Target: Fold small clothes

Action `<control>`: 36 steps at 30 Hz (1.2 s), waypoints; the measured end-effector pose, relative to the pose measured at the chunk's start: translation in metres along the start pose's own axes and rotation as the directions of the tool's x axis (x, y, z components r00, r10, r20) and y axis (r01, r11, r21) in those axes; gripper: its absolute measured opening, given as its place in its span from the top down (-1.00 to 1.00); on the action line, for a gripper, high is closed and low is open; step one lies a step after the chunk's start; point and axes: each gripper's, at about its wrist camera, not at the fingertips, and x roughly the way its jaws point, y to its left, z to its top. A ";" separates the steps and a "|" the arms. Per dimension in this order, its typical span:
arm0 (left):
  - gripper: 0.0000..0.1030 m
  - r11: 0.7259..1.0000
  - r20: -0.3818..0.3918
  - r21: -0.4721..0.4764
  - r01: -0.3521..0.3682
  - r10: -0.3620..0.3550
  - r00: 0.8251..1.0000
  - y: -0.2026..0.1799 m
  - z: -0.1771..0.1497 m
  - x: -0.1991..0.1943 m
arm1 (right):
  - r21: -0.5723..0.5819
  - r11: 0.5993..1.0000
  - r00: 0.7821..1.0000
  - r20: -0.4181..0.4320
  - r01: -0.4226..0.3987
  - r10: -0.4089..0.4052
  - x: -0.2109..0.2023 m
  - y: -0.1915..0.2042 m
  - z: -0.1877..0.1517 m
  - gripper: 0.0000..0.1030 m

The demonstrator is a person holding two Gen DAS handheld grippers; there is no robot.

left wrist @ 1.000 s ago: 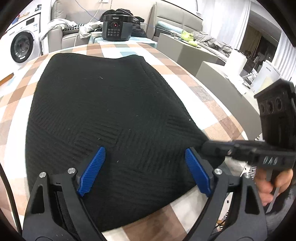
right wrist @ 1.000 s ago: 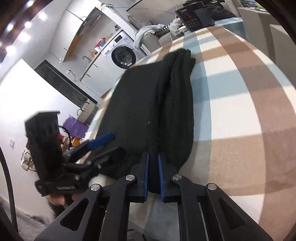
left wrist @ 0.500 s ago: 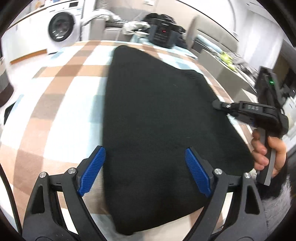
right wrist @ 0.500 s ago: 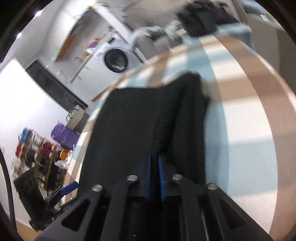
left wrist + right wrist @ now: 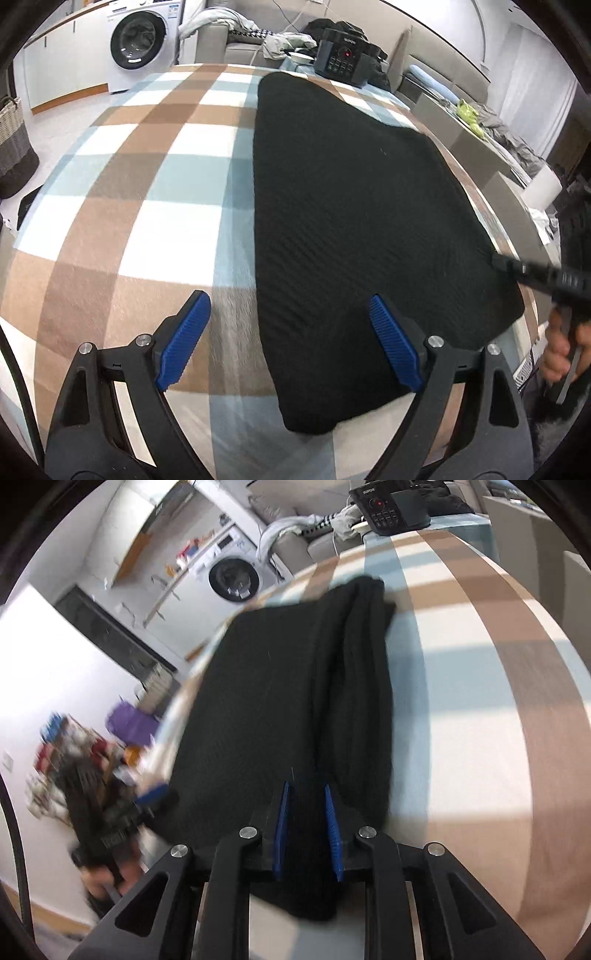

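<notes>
A black knit garment [image 5: 354, 206] lies flat on the checked tablecloth [image 5: 147, 177]. My left gripper [image 5: 286, 299] is open and wide above its near left edge: one blue pad over the cloth, the other over the knit, with nothing gripped. The right gripper's fingers [image 5: 532, 275] reach the garment's right edge, held by a person's hand [image 5: 557, 354]. In the right wrist view the garment [image 5: 280, 686] has a lengthwise fold on its right side. My right gripper [image 5: 306, 788] sits over that fold at the near end; its jaws are opening and the fabric lies loose between the pads.
A black appliance [image 5: 345, 61] stands at the table's far end. Behind it are a sofa with clothes and a washing machine [image 5: 138, 38]. A woven basket [image 5: 11, 147] sits on the floor at left. The table edge runs close along the garment's right side.
The left gripper slid left, from over the garment's middle to astride its left edge. The right gripper's pads, pressed together on the fold before, have parted.
</notes>
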 end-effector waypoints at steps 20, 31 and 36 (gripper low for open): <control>0.26 0.997 -0.005 0.045 0.065 -0.065 0.998 -0.014 -0.011 -0.007 | -0.075 0.984 0.986 0.066 0.160 -0.155 0.006 0.015 -0.024 0.09; 0.53 0.998 0.031 0.060 0.026 -0.028 0.999 -0.014 0.039 0.023 | -0.060 0.983 0.981 0.105 0.171 -0.164 0.042 0.022 0.022 0.39; 0.53 0.997 0.055 0.082 -0.013 0.009 0.998 -0.014 0.083 0.050 | -0.021 0.977 0.968 0.140 0.214 -0.209 0.067 0.021 0.066 0.39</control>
